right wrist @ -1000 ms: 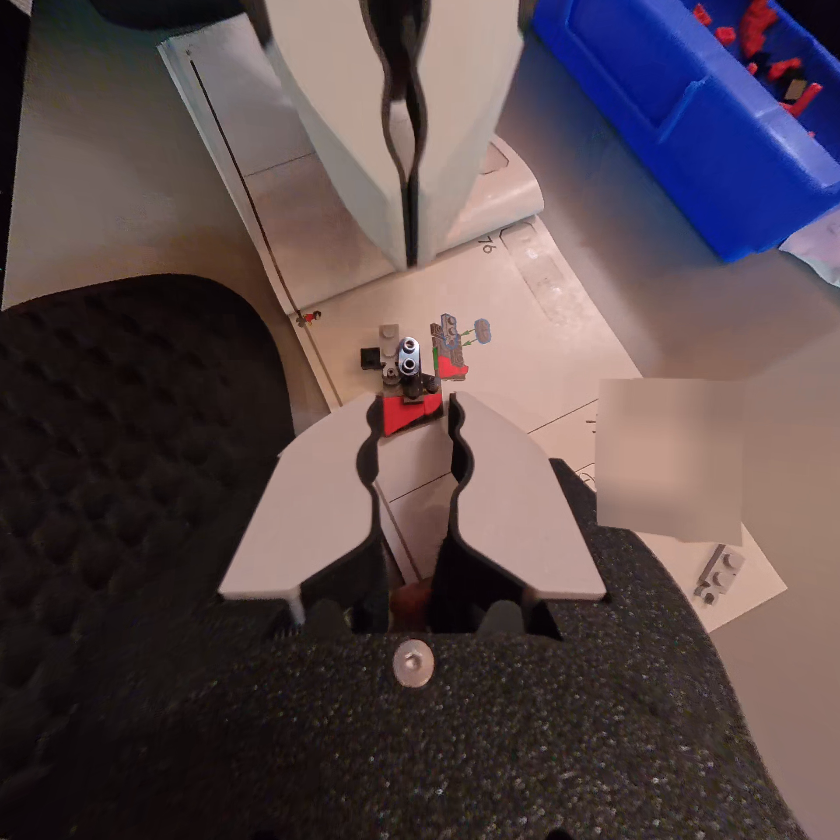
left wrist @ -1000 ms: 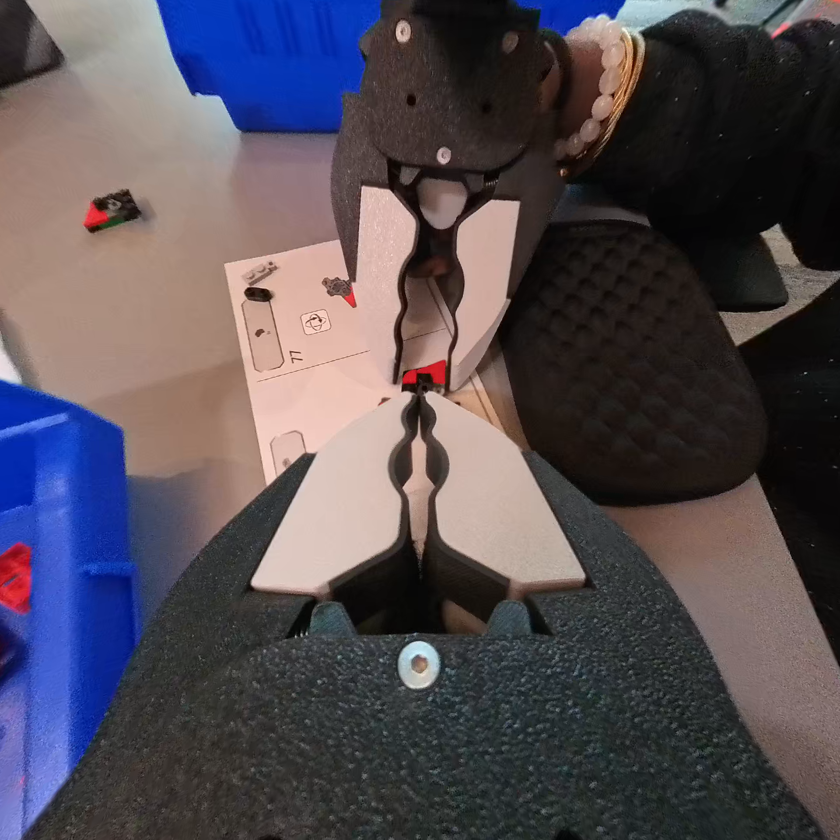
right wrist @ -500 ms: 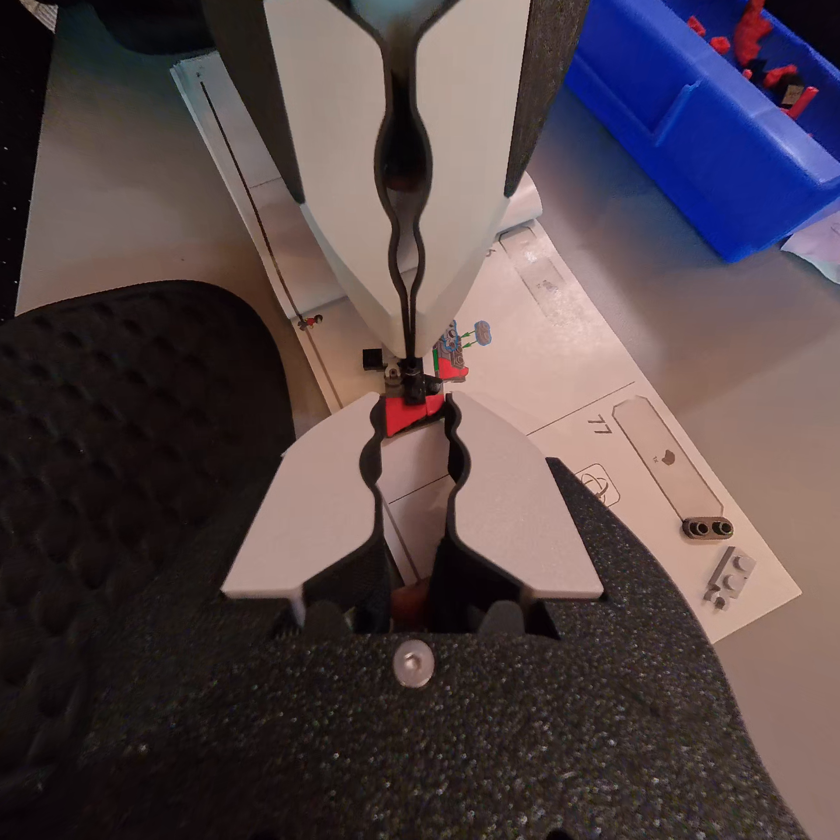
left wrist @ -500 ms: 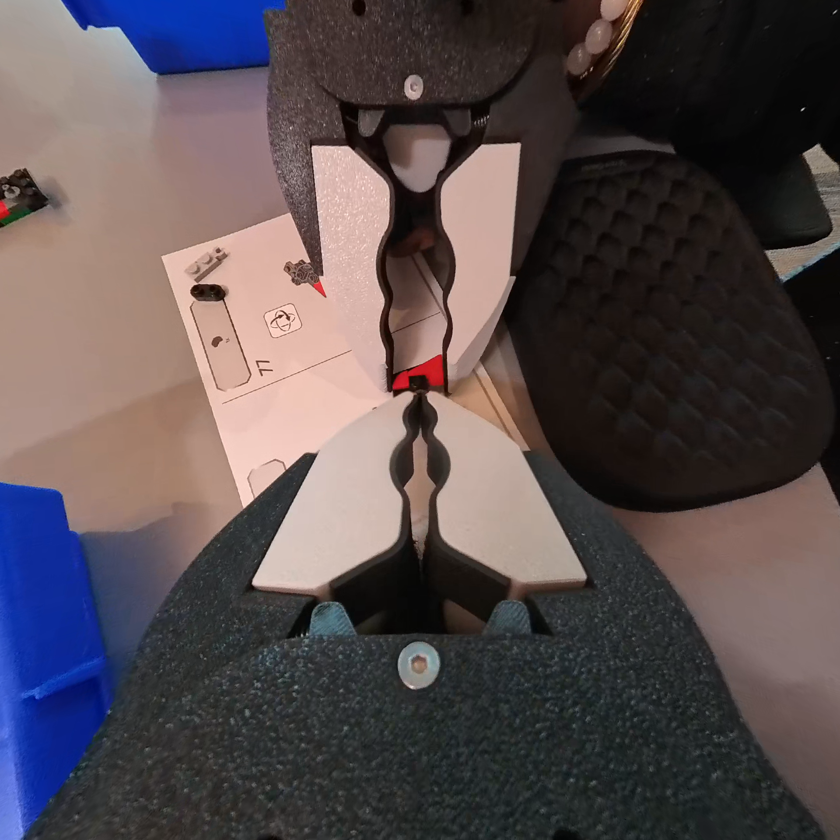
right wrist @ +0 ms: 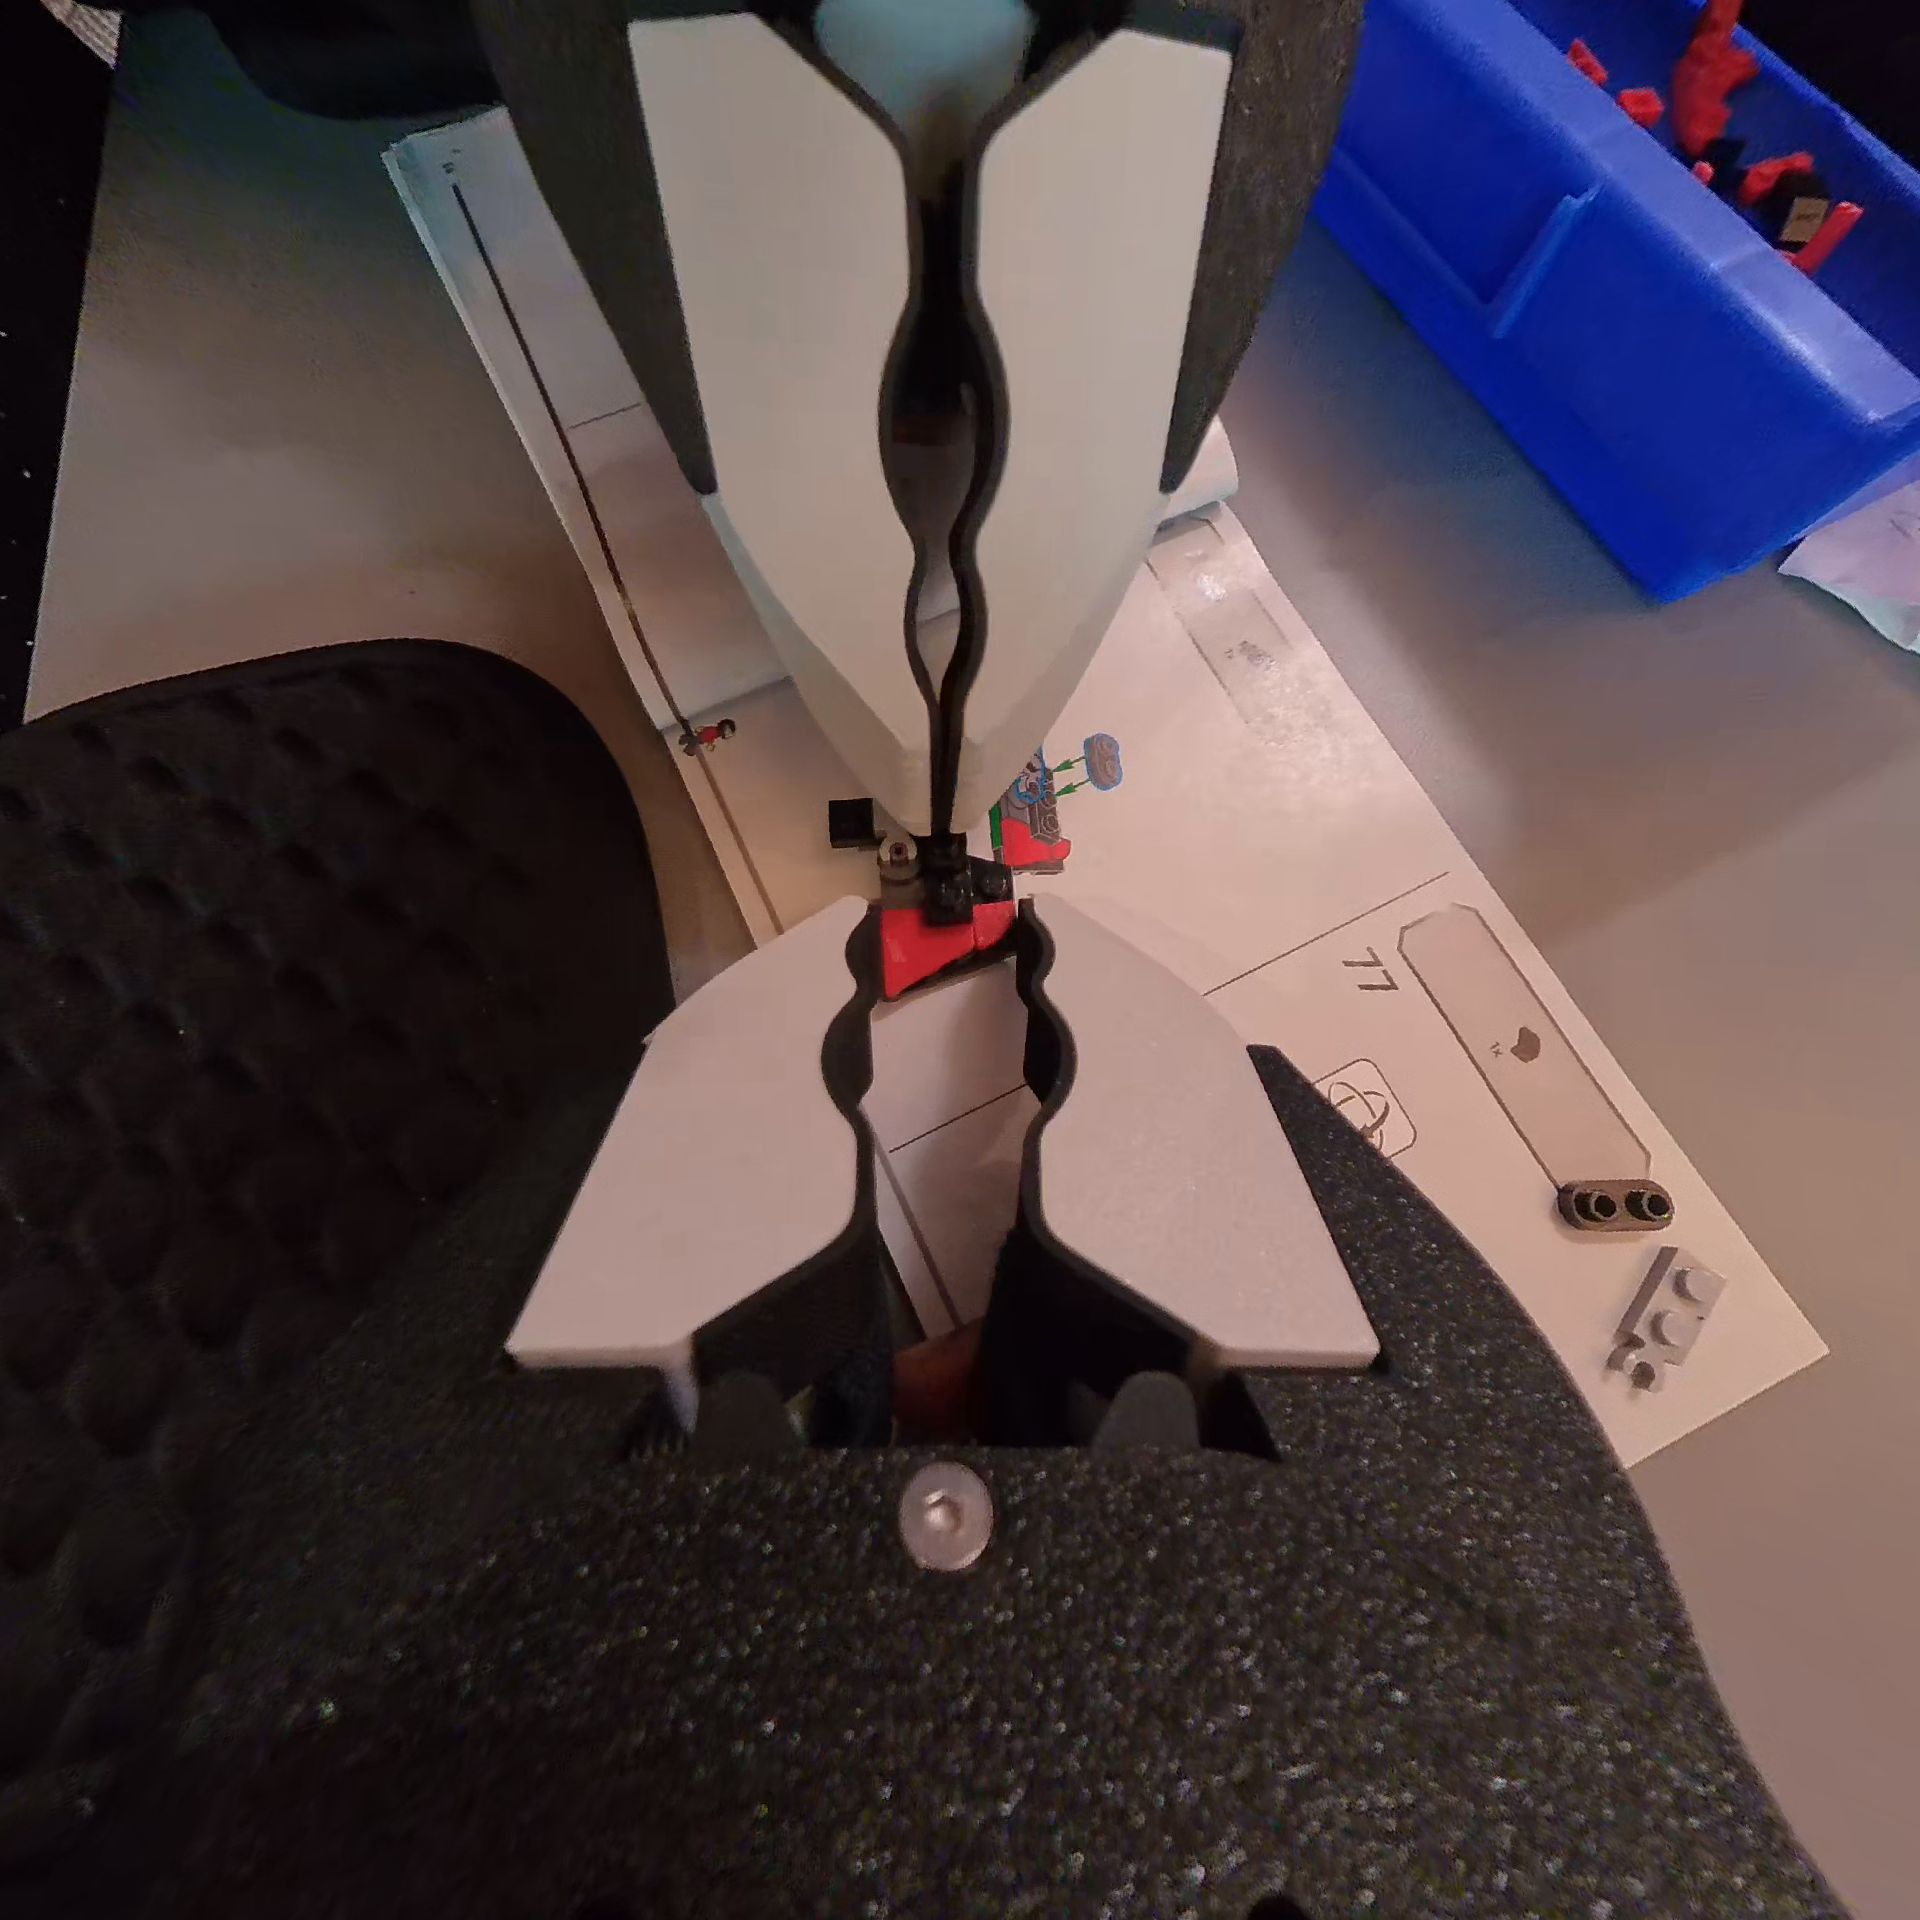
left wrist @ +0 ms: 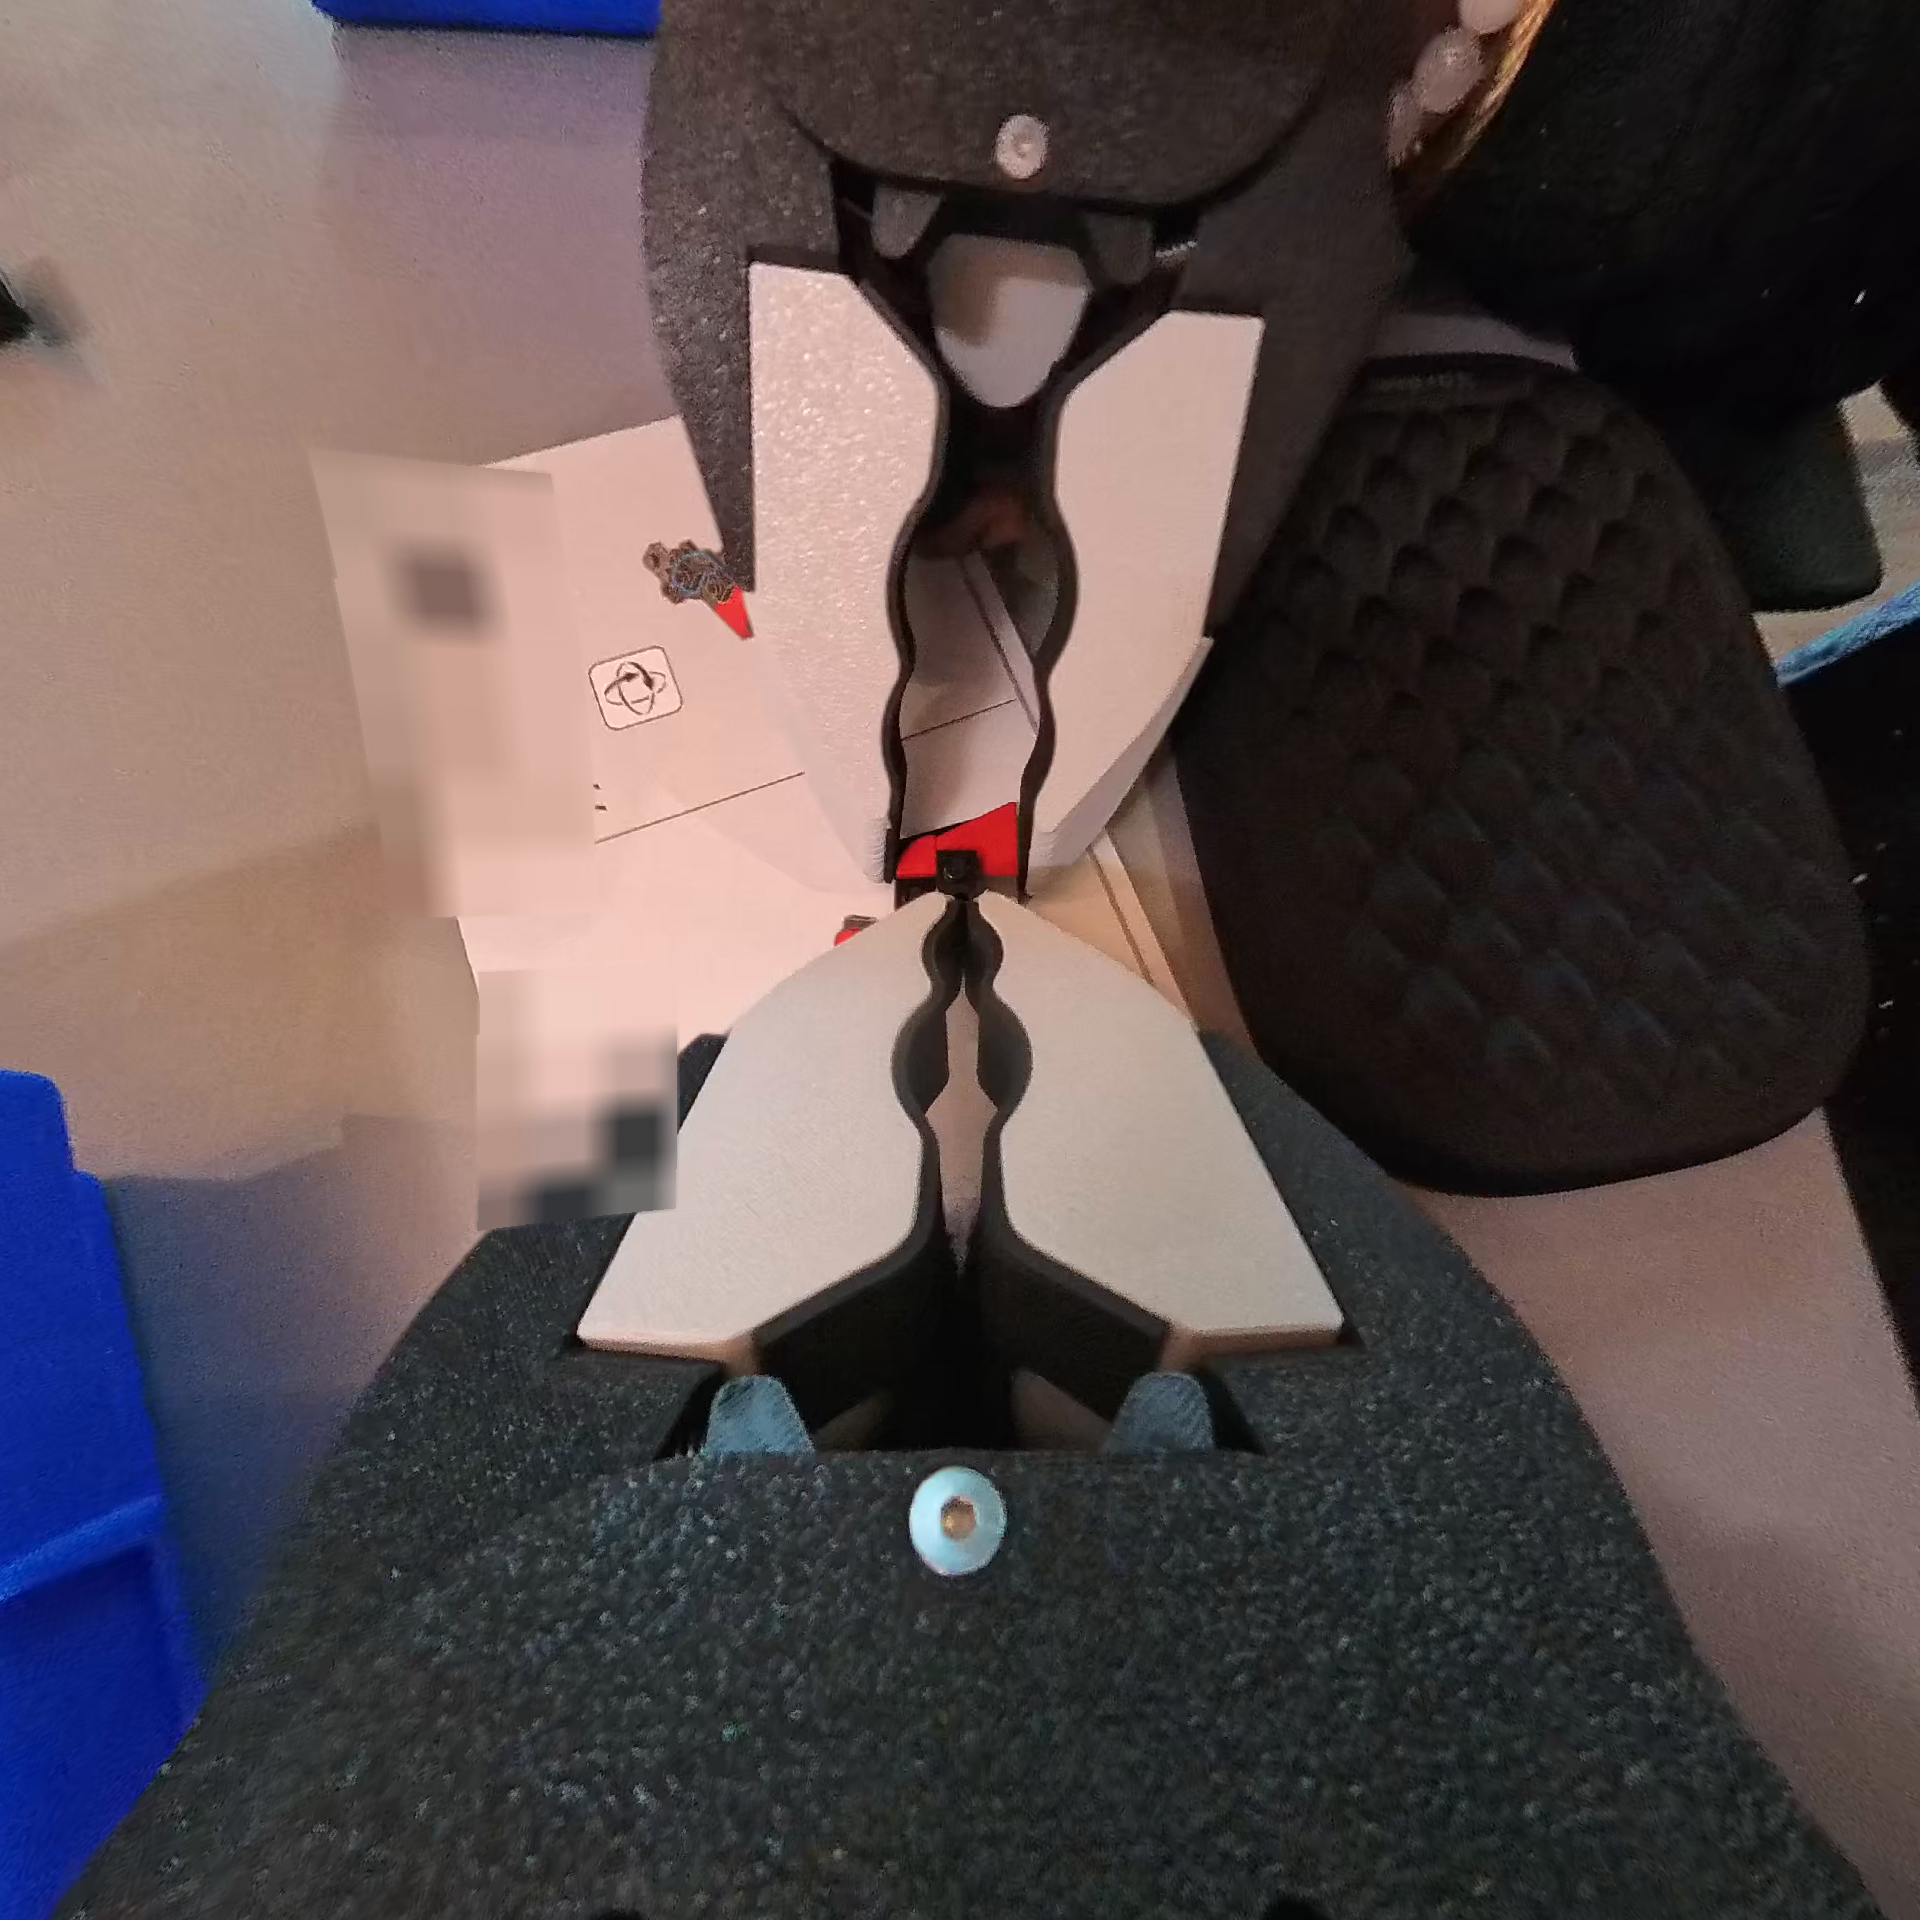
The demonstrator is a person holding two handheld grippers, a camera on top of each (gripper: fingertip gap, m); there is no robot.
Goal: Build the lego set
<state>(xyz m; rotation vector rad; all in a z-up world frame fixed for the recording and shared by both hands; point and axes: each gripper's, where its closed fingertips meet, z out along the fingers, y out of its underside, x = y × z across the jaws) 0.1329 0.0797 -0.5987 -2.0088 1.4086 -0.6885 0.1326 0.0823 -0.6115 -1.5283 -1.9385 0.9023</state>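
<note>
We cannot make out what, if anything, the left gripper (left wrist: pixel 961 914) pinches: its tips meet on a dark sliver too small to identify. The instruction sheet (left wrist: pixel 665 769) is partly covered by both grippers. The blue bin (right wrist: pixel 1621 301) is cut off by the frame's edge, its pieces indistinct.

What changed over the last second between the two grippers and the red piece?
The left gripper, shut on a small black piece, closed in until its tips met the red assembly. The right gripper kept its grip on that assembly above the instruction sheet. Nothing was let go.
</note>
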